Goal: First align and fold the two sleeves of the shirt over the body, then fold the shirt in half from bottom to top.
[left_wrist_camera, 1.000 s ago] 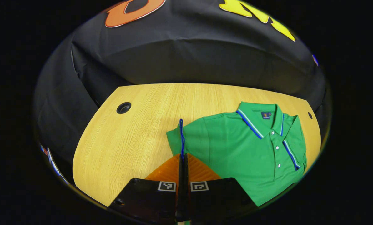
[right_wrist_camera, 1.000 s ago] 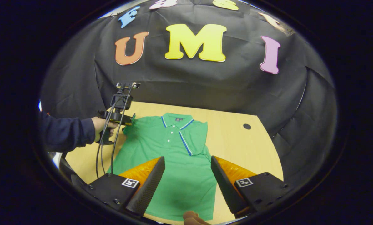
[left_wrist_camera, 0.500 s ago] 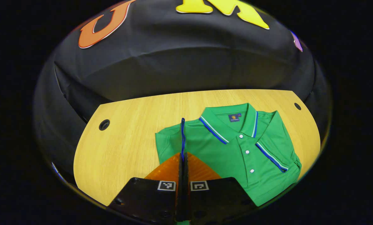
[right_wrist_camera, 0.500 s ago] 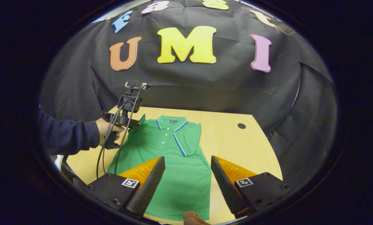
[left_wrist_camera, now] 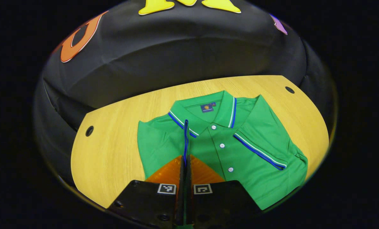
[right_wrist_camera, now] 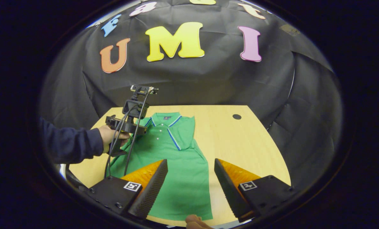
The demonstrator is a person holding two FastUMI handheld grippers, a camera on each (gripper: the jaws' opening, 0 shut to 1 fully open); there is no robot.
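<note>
Right now the left gripper (left_wrist_camera: 185, 163) has its jaws pinched on the second sleeve's striped cuff (left_wrist_camera: 185, 140), lifted above the green shirt (right_wrist_camera: 176, 178) lying flat on the counter (right_wrist_camera: 240, 143). Pulled too far, the cuff could drag the shoulder crooked. The right gripper (right_wrist_camera: 191, 178) hovers wide apart over the hem.

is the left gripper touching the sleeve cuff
Touching. In the left gripper view the left gripper is closed with the blue-trimmed sleeve cuff of the green polo shirt standing up from between its fingers.
</note>
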